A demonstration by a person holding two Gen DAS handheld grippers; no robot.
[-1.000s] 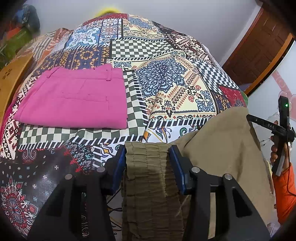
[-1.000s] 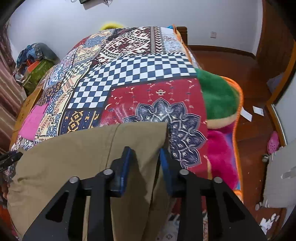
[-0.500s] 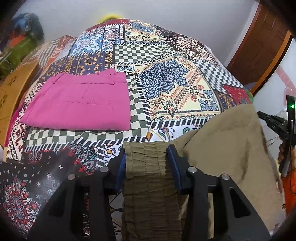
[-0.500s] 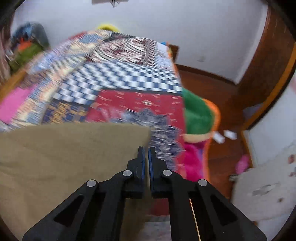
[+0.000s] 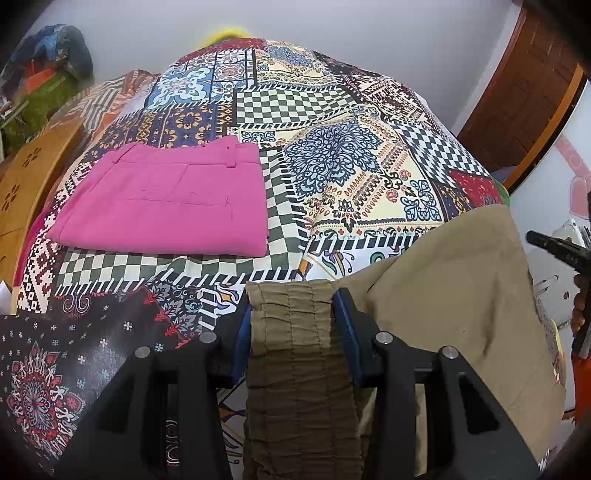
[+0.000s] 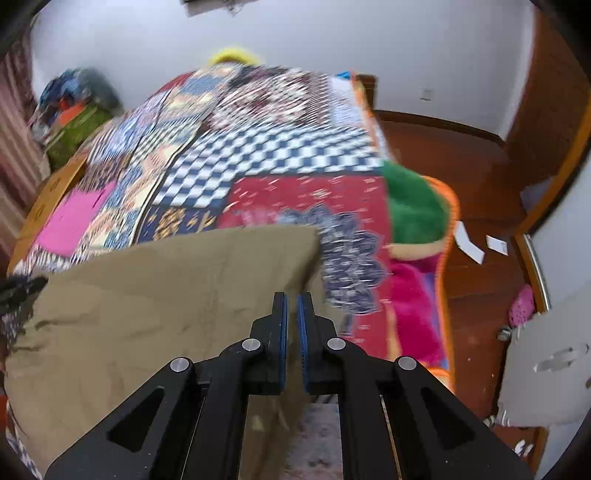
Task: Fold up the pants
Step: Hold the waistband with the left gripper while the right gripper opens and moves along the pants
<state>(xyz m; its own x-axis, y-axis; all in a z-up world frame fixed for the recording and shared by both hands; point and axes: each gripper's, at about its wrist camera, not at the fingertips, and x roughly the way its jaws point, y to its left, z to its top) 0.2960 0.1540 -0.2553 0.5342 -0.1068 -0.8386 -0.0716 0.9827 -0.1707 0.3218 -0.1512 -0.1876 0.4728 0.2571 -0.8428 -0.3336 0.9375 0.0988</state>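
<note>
Khaki pants point(image 5: 454, 306), one pair, draped over near edge of patchwork bedspread point(image 5: 354, 177) and hanging down off it, gripped at two places. Left gripper point(image 5: 293, 325), jaws partly apart, blue pads pressed to either side of bunched, gathered waistband point(image 5: 299, 369) standing between them. Right gripper point(image 6: 291, 325), jaws all but shut, only a thin slit between the two blue pads, clamped at right-hand edge of same cloth just below its upper corner; right-wrist view blurred, fabric in the slit itself hard to make out. Second garment, one pair of pink pants point(image 5: 166, 203), folded to a neat rectangle, lying flat on bedspread well apart from khaki pair, to the left and farther back. One bed, two pairs of pants, two grippers. Wooden bed frame point(image 5: 26, 192) with flower cut-outs at left; heap of clothes or bags point(image 5: 40, 74) in far left corner; yellow object point(image 5: 225, 33) peeking over far end of bed. Green, orange and magenta fleece blanket point(image 6: 417, 229) spilling from under bedspread on right side. Two white slips of paper point(image 6: 469, 245) on red-brown floor point(image 6: 480, 295), one pink slipper point(image 6: 521, 306) near wall. Part of other gripper's black frame and an orange sleeve point(image 5: 580, 376) at right margin of left-wrist view.
</note>
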